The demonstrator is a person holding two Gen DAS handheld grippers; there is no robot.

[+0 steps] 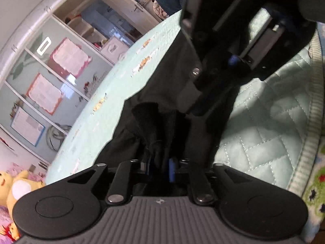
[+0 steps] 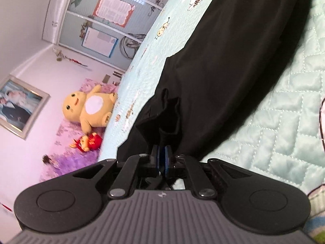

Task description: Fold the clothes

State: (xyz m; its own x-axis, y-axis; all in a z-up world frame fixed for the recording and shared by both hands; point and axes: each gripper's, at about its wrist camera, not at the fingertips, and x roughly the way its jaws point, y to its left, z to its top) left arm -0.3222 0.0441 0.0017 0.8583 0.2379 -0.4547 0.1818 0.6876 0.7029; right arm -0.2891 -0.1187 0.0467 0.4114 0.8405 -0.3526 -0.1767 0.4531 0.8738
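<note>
Black garment (image 2: 219, 65) lies stretched across a pale green quilted bedspread (image 2: 284, 122), one end bunched up at the grippers. The right gripper (image 2: 162, 158) is clenched on a fold of that cloth — its blue pads nearly meet with fabric pinched between them. The left gripper (image 1: 160, 168) has cloth bunched between its fingers, but the pads stand somewhat apart and whether they press on it I cannot tell. In the left wrist view the other gripper's dark body (image 1: 239, 40) looms just ahead, blocking much of the bed. Beside the bed sit a yellow plush toy (image 2: 91, 107) and a small red toy (image 2: 89, 141) on a pink cover — behind them glass cupboard doors (image 1: 50, 81) with papers stuck on, and a framed picture (image 2: 18, 109) on the wall.
</note>
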